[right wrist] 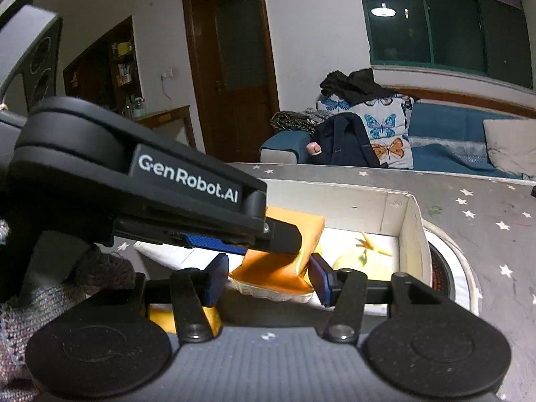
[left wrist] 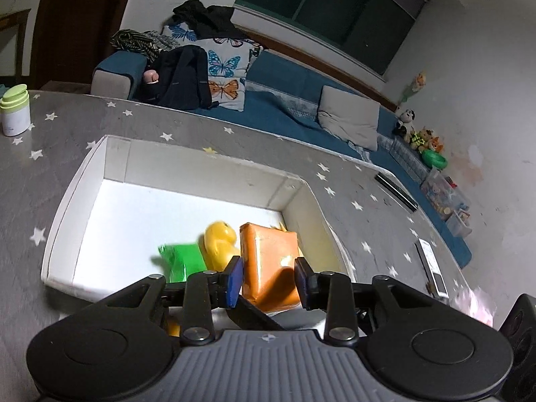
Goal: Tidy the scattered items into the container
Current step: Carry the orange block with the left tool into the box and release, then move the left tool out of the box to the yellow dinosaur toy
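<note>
An orange packet (left wrist: 268,261) stands tilted over the near right part of the white box (left wrist: 187,157). My left gripper (left wrist: 269,281) is shut on it, its blue pads pressing both sides. A yellow duck toy (left wrist: 219,241) and a green packet (left wrist: 182,261) lie in the box just left of it. In the right wrist view the orange packet (right wrist: 278,268) hangs at the box's (right wrist: 412,231) near end, under the left gripper's labelled housing (right wrist: 187,181). My right gripper (right wrist: 268,281) is open, fingers wide on either side of the packet's lower end.
A grey star-print cloth (left wrist: 50,174) covers the table. A white bottle with green cap (left wrist: 15,110) stands far left; a remote (left wrist: 432,268) and a black bar (left wrist: 395,191) lie right. A round white appliance (right wrist: 449,268) sits beside the box. A gloved hand (right wrist: 20,318) holds the left gripper.
</note>
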### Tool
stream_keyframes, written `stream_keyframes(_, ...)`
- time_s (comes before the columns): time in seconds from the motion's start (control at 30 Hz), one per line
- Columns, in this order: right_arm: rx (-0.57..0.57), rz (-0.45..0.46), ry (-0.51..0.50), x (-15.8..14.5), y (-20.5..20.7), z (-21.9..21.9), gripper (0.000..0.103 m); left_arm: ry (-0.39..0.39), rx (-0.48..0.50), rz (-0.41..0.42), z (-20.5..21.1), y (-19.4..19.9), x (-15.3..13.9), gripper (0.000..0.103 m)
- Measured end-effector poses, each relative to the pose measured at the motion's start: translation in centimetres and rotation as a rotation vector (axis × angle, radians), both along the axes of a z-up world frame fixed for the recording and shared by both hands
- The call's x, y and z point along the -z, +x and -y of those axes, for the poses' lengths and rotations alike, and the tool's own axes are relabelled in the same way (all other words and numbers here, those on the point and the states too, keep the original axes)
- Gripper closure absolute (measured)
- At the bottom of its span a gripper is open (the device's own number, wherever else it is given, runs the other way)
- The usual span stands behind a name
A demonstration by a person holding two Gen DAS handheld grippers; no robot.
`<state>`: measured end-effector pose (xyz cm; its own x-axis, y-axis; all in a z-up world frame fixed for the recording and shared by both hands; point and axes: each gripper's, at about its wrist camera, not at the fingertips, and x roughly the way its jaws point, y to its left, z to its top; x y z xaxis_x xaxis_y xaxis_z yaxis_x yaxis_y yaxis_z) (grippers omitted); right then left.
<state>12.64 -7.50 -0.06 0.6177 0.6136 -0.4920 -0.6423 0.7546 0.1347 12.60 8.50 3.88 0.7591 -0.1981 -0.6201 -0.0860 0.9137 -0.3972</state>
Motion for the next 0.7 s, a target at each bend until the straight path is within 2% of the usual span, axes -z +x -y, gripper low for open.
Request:
stream_keyframes(0.1,0.012,-0.013,-0.007,0.5,1.0,-1.0,0.055,-0.005,-0.011,-0.012,-0.5,1.3,0.5,0.067)
stream_keyframes(0.4,0.025,-0.058,-0.033,2.6,2.6,-2.2,0.054,-0.052,-0.024,-0.059,-1.6,2.5,2.7,0.067)
stream_keyframes(0.7,0.034,-0.018,-0.017,1.7,0.4,-1.0,0.054,-0.027,-0.024,-0.003,-1.7,-0.4,1.4,0.067)
